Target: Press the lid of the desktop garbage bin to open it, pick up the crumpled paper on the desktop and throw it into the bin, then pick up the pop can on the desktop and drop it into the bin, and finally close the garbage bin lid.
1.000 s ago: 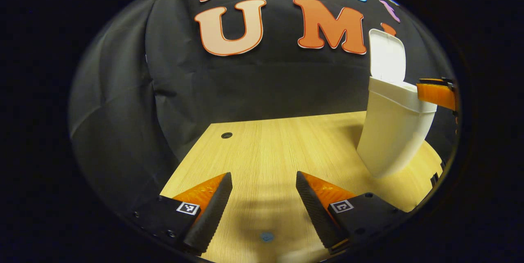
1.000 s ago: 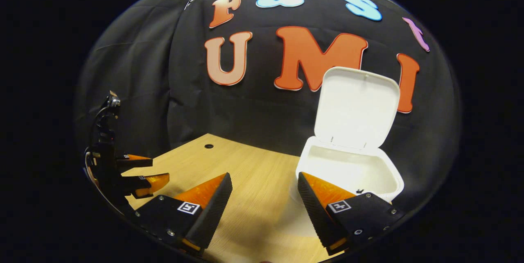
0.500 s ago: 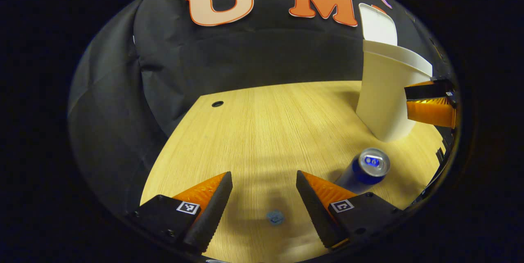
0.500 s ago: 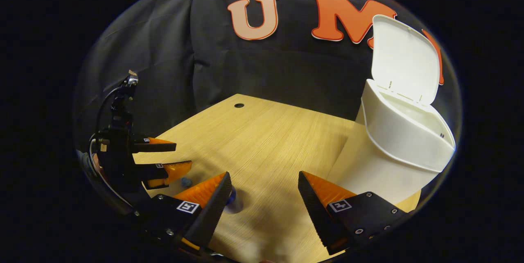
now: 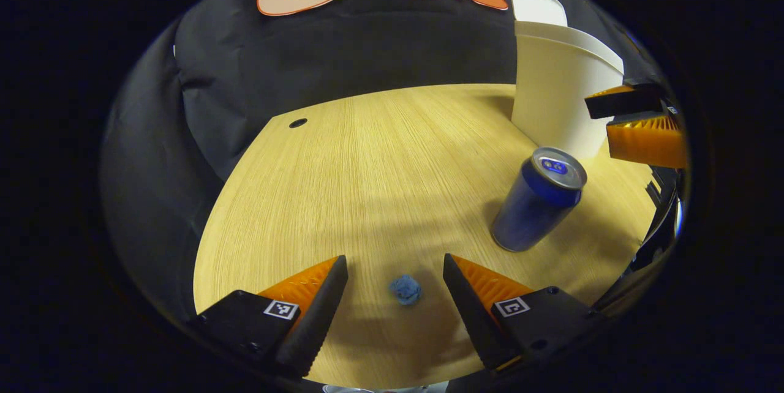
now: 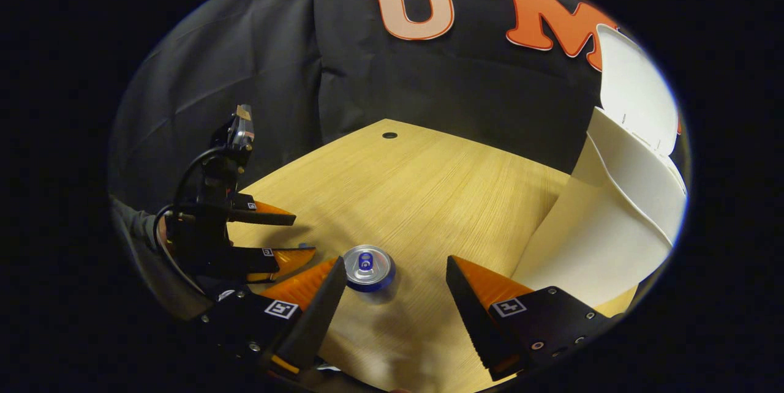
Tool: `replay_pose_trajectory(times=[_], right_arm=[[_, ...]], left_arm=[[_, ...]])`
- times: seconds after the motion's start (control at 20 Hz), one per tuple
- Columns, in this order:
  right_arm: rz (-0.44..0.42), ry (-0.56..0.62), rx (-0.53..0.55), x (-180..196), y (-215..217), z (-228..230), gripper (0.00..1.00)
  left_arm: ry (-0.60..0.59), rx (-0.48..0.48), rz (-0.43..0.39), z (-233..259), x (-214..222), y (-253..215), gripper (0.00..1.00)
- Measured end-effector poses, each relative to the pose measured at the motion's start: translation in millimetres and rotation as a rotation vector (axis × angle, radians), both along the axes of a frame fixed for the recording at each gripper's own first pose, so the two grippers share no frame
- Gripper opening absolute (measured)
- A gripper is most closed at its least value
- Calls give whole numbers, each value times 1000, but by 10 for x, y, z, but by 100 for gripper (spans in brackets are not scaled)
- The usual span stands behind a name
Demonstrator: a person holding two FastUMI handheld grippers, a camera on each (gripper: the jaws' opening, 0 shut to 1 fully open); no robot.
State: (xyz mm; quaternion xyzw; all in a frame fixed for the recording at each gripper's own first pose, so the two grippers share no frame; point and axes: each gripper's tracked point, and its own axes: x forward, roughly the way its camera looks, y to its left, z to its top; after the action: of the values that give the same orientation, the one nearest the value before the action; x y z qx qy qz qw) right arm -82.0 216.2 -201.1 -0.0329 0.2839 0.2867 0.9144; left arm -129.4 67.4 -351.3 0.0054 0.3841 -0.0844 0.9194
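One white garbage bin [image 5: 554, 99] stands at the far right of the wooden desk [image 5: 380, 160], its lid [image 6: 634, 96] raised upright. One blue pop can [image 5: 539, 197] stands upright on the desk near the bin's base. One small crumpled blue paper ball [image 5: 405, 289] lies on the desk.

The left gripper [image 5: 395, 301] hovers low over the desk, jaws spread wide and holding nothing, with the paper ball lying between its fingertips, touching neither.

The right gripper [image 6: 395, 304] is also spread wide and empty, angled down toward the can, which sits just beside its left finger [image 6: 318, 307].

No writing on the can is readable.
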Motion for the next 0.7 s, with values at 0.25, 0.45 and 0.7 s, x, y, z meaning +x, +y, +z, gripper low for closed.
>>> replay_pose_trajectory(times=[0.25, 0.45, 0.7], right_arm=[[28, 14, -15, -75, 132, -87, 99], [59, 27, -35, -79, 209, -200, 99], [86, 63, -53, -30, 317, -410, 99]], left_arm=[[16, -12, -4, 59, -29, 74, 100], [35, -15, 2, 196, 44, 137, 100], [53, -9, 12, 139, 71, 113, 100]])
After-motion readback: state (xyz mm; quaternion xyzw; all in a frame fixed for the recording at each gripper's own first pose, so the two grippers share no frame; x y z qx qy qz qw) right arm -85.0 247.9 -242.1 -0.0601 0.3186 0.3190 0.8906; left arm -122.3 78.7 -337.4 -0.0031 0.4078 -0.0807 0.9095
